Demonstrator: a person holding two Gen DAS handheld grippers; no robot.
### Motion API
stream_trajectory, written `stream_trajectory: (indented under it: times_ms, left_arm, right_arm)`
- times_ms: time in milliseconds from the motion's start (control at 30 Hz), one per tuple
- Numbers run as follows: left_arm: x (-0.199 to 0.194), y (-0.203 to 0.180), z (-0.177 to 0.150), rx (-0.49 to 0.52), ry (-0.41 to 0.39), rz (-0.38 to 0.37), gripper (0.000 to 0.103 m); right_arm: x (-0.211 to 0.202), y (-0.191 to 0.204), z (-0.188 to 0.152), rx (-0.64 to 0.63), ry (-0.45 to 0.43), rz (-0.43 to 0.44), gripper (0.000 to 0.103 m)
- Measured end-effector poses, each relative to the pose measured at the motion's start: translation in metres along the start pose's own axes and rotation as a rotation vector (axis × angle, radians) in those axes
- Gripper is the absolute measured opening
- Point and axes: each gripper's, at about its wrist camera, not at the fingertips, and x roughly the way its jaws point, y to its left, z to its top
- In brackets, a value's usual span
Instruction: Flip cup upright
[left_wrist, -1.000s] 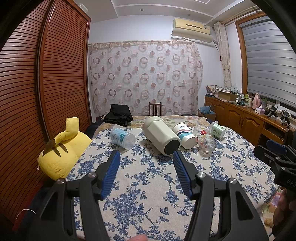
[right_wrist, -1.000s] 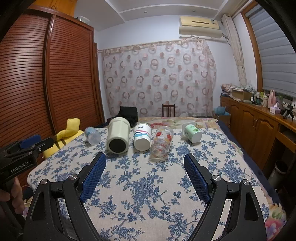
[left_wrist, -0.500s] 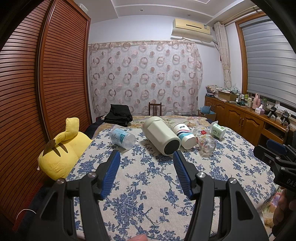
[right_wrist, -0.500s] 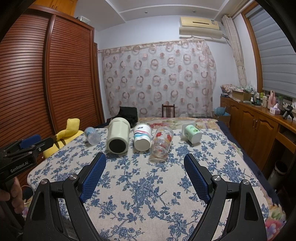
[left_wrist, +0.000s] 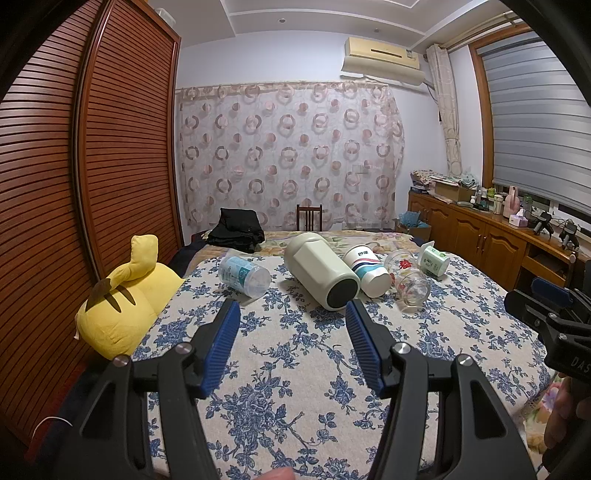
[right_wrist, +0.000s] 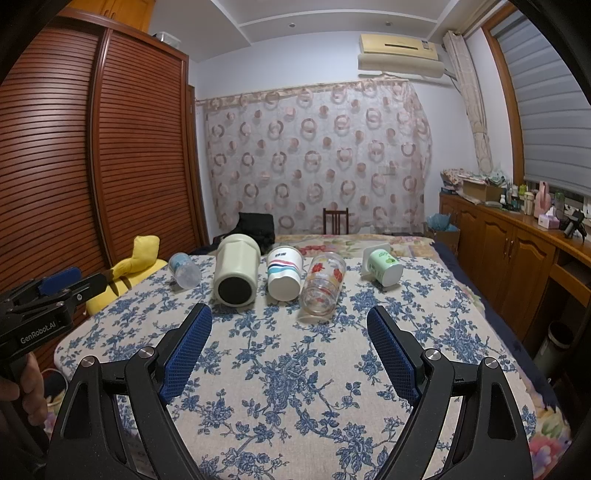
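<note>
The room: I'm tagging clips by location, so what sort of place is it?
Most likely a bedroom: a bed under a blue floral quilt, a tall slatted wooden wardrobe and a yellow plush toy.

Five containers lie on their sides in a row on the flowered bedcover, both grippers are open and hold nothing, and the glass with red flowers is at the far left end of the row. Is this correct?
One detail is wrong. The flowered glass is not at the far left end; the clear plastic bottle is. The glass lies fourth from the left, as the right wrist view shows. The rest holds: left gripper and right gripper are open and empty.

Floral bedspread (right_wrist: 295, 387) carries five toppled cups (right_wrist: 320, 291).
</note>
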Motion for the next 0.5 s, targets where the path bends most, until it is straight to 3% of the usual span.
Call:
stream_trajectory:
  times_ms: [500]
  left_arm:
    - [0.0000,0.0000,0.0000,0.000,-0.001,0.000,0.059]
  right_arm:
    - [0.0002,0.0009,-0.0013,-0.003,0.000,-0.001,0.088]
